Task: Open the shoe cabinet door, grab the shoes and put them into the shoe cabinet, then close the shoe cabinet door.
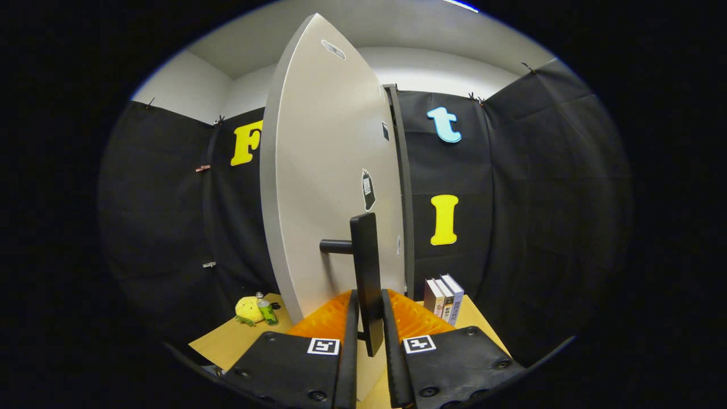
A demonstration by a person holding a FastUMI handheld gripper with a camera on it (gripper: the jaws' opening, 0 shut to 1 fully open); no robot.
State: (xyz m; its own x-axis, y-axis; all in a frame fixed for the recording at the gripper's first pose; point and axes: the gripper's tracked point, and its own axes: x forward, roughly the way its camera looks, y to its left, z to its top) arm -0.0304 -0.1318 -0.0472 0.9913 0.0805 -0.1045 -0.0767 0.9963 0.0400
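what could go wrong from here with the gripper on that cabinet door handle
1. The gripper is closed on the thin black bar handle of the pale grey cabinet door; if the pull drifts off the door's swing arc, the bar could slip out of the fingers.
2. The door stands edge-on and partly open; swinging it wide might sweep toward the yellow plush toy and small green bottle on the wooden table.

Grey cabinet door ajar, black handle upright
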